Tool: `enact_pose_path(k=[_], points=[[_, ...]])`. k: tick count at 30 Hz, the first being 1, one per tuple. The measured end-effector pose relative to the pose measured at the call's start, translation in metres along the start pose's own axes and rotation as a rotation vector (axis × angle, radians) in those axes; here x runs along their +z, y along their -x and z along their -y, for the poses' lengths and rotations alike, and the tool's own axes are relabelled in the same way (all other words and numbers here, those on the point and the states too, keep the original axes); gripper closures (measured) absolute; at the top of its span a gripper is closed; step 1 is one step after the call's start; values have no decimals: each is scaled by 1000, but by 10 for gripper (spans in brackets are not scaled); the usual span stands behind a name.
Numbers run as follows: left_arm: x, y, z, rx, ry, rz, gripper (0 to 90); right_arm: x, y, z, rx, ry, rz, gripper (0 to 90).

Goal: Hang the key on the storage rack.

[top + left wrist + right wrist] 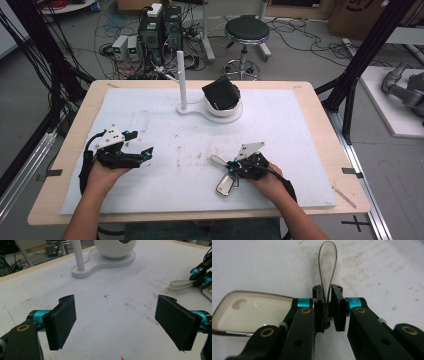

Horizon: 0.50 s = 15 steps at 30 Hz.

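A smoky translucent flat case (226,185) lies on the white mat at the front right, with a thin loop strap (217,160) reaching out from it. My right gripper (232,166) is shut on that strap. In the right gripper view the pads (338,305) pinch the base of the strap (327,262), and the case (252,312) lies at the left. My left gripper (145,152) rests at the front left. It is open, with bare mat between its pads (63,320). In the left gripper view the strap (178,285) lies at the far right.
A white stand (186,109) with an upright post (181,75) and a bowl holding a dark object (221,93) sits at the back centre of the mat (280,150). Beyond the wooden table (320,115) are a stool (246,35), computers and cables.
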<state>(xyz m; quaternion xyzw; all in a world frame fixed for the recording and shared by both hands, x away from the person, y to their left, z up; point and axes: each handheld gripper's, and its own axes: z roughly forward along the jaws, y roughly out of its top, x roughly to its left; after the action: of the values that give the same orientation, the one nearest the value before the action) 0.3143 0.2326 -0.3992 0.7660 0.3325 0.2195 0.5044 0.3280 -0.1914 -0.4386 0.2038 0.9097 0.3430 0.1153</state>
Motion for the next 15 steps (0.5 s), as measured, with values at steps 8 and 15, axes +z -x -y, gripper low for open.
enact_pose_path(k=[8,15], points=[[-1,-2,0,-4,4,-4,173,-15,15,-14,85,170,85,825],[-1,-3,1,-3,2,-4,173,-26,30,-29,107,236,127,826]])
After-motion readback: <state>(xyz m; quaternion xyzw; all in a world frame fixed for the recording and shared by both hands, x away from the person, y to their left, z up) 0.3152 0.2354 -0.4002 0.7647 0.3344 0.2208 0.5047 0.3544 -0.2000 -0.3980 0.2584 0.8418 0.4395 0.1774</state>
